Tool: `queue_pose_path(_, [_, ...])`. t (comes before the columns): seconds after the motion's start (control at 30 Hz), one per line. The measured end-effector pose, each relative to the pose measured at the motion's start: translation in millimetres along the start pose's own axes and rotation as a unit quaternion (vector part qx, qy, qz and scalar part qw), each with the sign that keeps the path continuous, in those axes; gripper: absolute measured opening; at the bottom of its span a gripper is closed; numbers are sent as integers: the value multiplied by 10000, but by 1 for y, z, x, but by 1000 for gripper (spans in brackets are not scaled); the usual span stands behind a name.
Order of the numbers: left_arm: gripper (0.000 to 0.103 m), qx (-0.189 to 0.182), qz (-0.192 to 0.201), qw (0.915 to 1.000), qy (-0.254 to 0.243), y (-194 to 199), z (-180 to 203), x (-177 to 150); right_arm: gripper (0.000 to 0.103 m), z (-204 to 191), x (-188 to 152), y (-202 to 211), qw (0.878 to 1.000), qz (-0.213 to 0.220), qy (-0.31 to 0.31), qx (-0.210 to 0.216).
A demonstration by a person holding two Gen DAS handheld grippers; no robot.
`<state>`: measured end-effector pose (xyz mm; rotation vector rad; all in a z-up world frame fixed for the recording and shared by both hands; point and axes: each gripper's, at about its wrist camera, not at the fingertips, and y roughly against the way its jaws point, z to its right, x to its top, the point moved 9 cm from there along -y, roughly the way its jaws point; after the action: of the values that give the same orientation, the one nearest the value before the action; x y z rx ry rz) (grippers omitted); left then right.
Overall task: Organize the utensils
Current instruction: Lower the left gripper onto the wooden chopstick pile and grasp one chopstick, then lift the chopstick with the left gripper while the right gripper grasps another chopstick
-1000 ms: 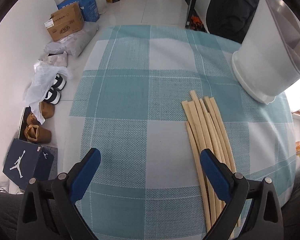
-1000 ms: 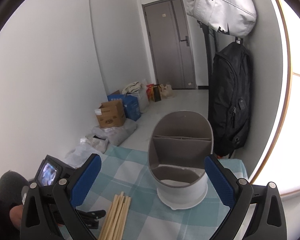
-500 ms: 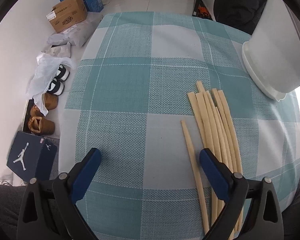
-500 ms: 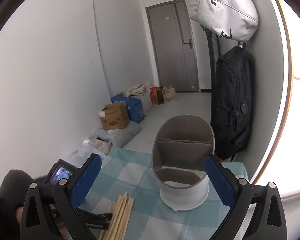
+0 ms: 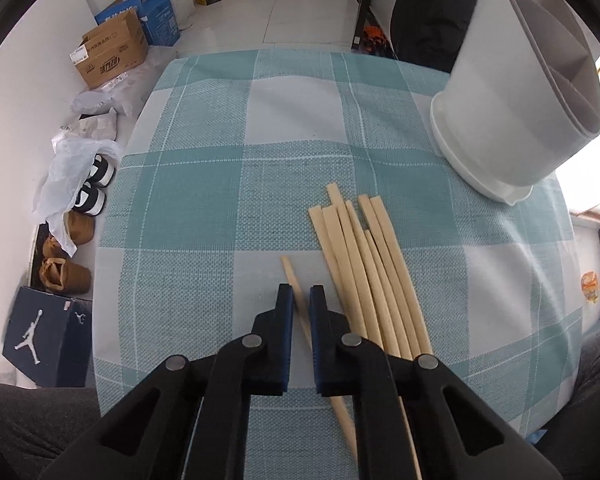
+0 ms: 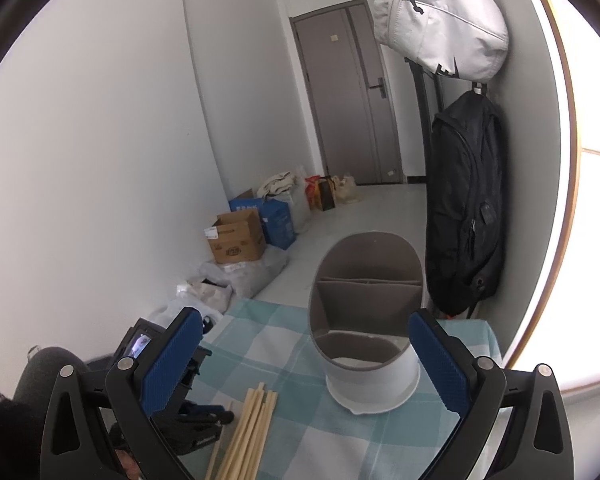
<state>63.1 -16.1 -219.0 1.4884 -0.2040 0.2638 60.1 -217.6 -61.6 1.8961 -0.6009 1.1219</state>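
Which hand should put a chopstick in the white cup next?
Left. The left gripper has its jaws closed around one chopstick apart from the pile. The right gripper is open and empty, up above the holder.

Left gripper (image 5: 301, 296) nearly closed, low — apparently pinching; right gripper (image 6: 304, 354) spread wide, raised.

Bright daylight, strong fisheye warp

Light floods in from the window (image 6: 592, 200) on the right, blown out to pure white. The tablecloth (image 5: 204, 200) is evenly lit and sharp, with soft shadows. Straight edges bow outward, and dark vignetting rings both views' corners.
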Motion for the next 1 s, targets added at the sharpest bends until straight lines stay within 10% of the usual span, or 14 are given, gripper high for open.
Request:
queue_pose_path(0.3, [1,-674,510,9945,614,11,-20,20,103,-5,-35,-20,9963,-823,-223,96])
queue_pose_path(0.7, [1,-1488,1918,9627,1198,72,-47,46,38,-55,-108,-110,9517,-2979,-439,604])
queue_pose_path(1.0, [1,-1893,2115,9500,1298,91,-61,48,19,-58,-146,-163,9075,-4195,-153,134])
